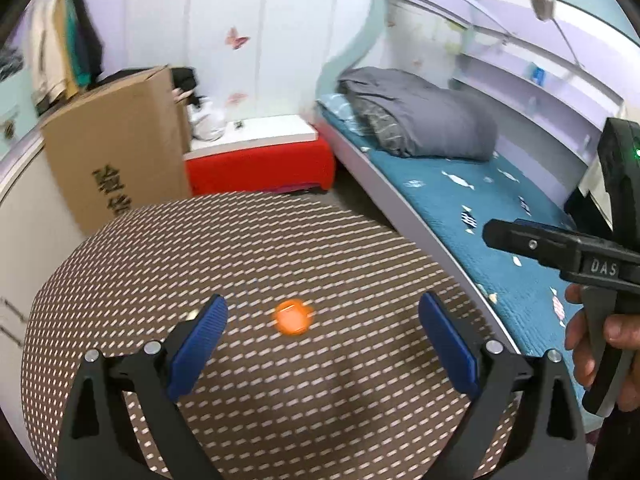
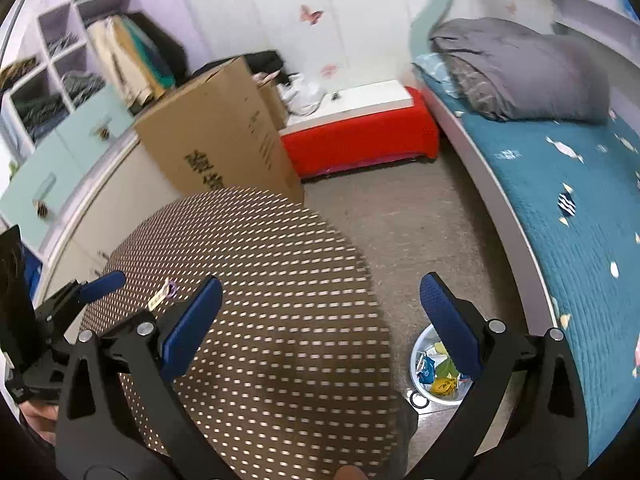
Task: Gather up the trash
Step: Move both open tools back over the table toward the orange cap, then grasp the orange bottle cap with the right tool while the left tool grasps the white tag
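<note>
Left claw (image 1: 322, 312): spread wide, straddling small blurred orange scrap (image 1: 293, 317) on round brown dash-patterned counter (image 1: 200, 240), placed to close on it. Right claw (image 2: 320, 304): wide, empty (above silver floor bin (image 2: 420, 350), wrappers inside).

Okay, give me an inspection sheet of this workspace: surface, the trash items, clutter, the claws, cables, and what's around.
Surface: round table with a brown dashed-pattern cover, mostly bare.
Job's things: blurred orange piece on the table between the left claw's fingers; small wrapper near the table's left edge; trash bin on the floor between table and bed, already holding colourful wrappers.
Clutter: nothing seen on the table beyond those two pieces.
Claws: left claw open above the orange piece; right claw open and empty, over the table edge and floor.
Cables: nothing seen.
Surroundings: cardboard box, red bench, bed with blue cover and grey bedding, shelves with clothes at left.
</note>
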The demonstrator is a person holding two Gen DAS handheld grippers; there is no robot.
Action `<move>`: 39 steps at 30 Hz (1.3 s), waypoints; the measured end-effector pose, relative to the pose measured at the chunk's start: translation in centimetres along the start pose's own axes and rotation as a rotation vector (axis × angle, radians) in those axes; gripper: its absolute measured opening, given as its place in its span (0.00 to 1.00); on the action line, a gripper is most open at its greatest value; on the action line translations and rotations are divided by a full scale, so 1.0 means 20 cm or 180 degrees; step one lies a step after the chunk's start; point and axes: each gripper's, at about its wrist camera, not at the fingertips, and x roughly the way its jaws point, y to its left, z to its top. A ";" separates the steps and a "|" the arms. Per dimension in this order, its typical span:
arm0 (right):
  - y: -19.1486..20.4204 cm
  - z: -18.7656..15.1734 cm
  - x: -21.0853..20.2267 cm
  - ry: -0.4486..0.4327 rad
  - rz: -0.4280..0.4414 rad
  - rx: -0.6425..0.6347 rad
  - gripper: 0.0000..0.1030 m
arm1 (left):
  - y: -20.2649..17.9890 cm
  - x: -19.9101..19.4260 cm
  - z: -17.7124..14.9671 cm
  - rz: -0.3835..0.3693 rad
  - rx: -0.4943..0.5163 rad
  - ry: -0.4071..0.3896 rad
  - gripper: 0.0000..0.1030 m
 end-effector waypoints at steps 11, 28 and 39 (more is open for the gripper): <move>0.33 -0.06 0.24 0.0225 0.0021 -0.0527 0.94 | 0.38 -0.03 -0.17 0.0251 -0.0418 0.0050 0.91; 0.62 -0.19 0.60 0.0508 0.0227 -0.1077 0.59 | 0.52 0.08 -0.22 0.0428 -0.0543 0.0188 0.91; 0.56 -0.21 0.58 0.0446 0.0306 -0.1090 0.29 | 0.47 0.27 -0.13 0.0556 -0.0185 0.0304 0.91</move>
